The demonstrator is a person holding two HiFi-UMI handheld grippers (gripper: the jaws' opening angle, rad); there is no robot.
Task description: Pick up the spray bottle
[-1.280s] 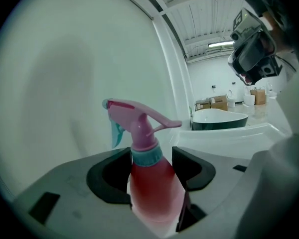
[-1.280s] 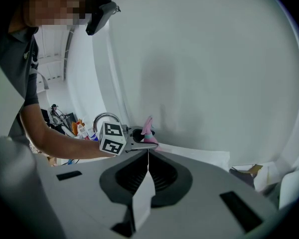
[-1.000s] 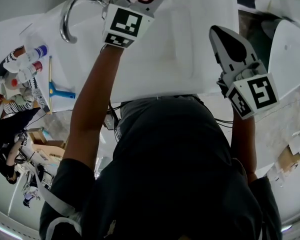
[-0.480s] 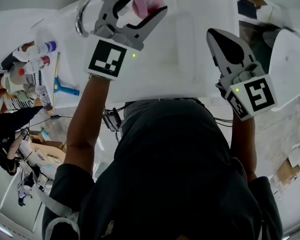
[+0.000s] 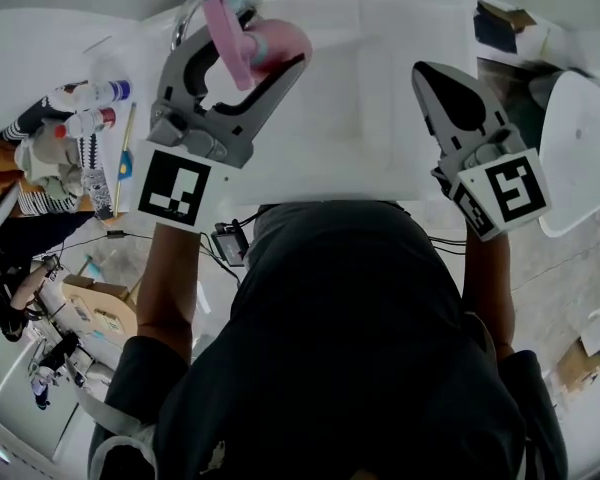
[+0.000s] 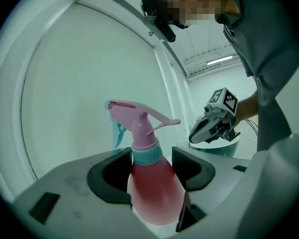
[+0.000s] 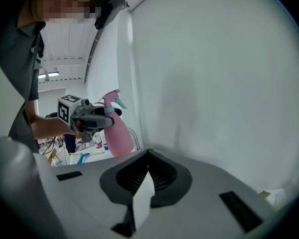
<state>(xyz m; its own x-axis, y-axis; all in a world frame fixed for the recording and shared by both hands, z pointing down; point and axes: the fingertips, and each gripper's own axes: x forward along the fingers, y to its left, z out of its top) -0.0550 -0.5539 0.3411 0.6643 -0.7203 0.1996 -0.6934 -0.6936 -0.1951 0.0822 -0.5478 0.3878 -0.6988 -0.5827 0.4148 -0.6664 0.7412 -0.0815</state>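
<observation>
The left tool [image 6: 150, 159] pinches the pink spray bottle [image 6: 154, 188], held up over the white surface [image 5: 380, 48]. The tool hides the bottle's bottom. The right tool [image 7: 147, 156] is pressed together, empty.

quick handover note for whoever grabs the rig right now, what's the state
Left gripper: jaws shut on the pink spray bottle, gripping its upper body just under the teal collar; the bottle is upright.
Right gripper: jaws together, nothing in them, held off to the side over the white counter.
Done: the bottle is grasped and looks clear of the counter.
Left: the pick seems complete; just keep the grip firm and the bottle upright.
</observation>
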